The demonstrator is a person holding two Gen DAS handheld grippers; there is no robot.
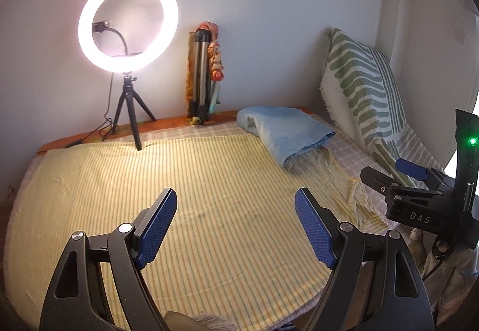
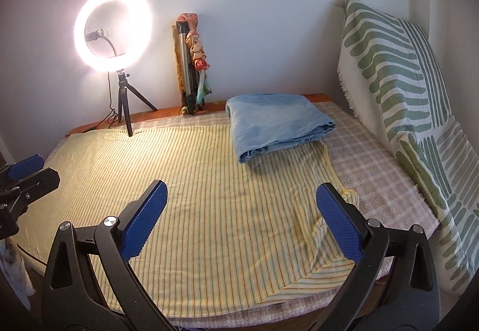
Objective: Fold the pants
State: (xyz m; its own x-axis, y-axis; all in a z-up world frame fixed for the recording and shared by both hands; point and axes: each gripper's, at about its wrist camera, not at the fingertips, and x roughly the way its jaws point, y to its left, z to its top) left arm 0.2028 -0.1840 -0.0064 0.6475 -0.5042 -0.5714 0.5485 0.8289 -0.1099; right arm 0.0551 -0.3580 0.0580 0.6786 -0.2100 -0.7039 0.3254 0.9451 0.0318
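Observation:
A yellow striped garment [image 1: 209,181] lies spread flat over the bed, and it shows in the right wrist view too [image 2: 209,181]. Its right edge [image 2: 335,202] is rumpled, with a corner turned over. My left gripper [image 1: 235,196] hovers open above the garment's near part with nothing between its blue pads. My right gripper [image 2: 242,187] is open as well, above the garment near that rumpled edge, and holds nothing. Each gripper appears in the other's view: the right one [image 1: 398,181] at the right margin, the left one [image 2: 27,178] at the left margin.
A folded blue cloth [image 2: 278,124] rests on the garment's far right part. A lit ring light on a small tripod [image 2: 113,31] stands at the back left, its cable trailing. A folded tripod [image 2: 187,67] leans on the wall. Green-patterned cushions [image 2: 398,76] line the right side.

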